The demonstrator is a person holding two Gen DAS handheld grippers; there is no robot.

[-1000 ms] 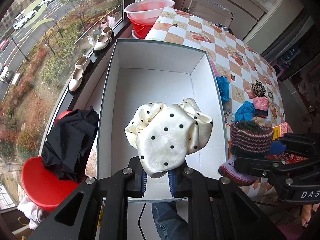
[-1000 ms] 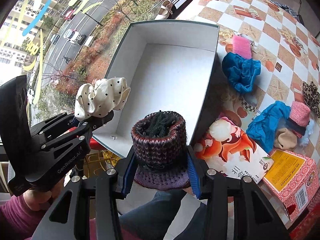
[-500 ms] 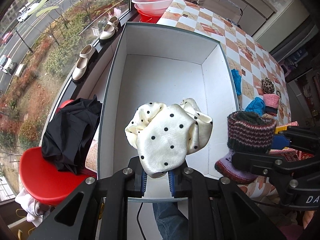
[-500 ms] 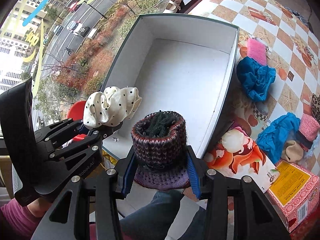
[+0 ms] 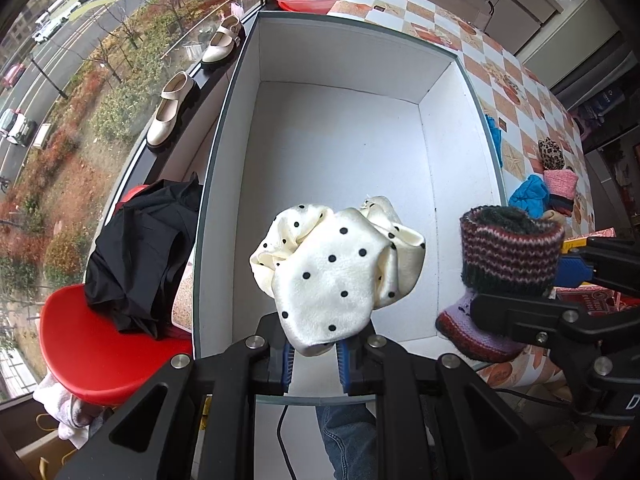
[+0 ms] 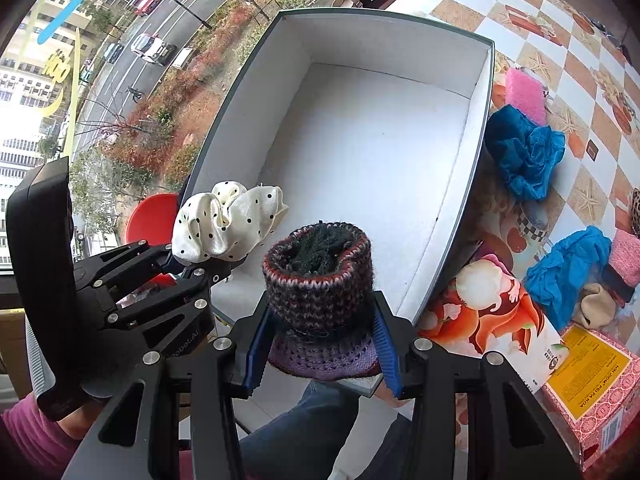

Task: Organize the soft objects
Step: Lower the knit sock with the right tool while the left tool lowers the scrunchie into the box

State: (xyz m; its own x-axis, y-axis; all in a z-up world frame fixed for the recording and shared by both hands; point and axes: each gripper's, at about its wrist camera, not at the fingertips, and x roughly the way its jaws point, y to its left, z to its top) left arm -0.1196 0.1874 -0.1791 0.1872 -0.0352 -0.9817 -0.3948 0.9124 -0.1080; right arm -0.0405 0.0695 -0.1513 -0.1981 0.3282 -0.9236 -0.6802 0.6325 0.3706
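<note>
- While you hold both tools over the near end of the white box (image 5: 344,148), your left gripper (image 5: 314,354) has its fingers closed tight on the lower fold of a cream polka-dot cloth (image 5: 336,272), which bunches upward above the box's floor
- Your right gripper (image 6: 320,354) has its fingers clamped on a knitted striped bootie (image 6: 320,292), pressing on its purple base from both sides, cuff pointing up
- In the left wrist view the bootie sits at the box's right wall near the near right corner, just beside the polka-dot cloth but apart from it
- The box stands at the window edge of the bench (image 6: 568,12), which wears a checked orange and white cover; nothing lies on the box's floor
- On the bench past the box's right wall you have a pink sponge (image 6: 524,94), a dark blue cloth (image 6: 524,152) and a brighter blue cloth (image 6: 568,264), with a pink knitted piece (image 6: 626,254) just beside that one
- A red patterned carton (image 6: 588,380) lies at the bench's near edge
- Left of the box, a black garment (image 5: 140,256) lies on a red stool (image 5: 96,352)
</note>
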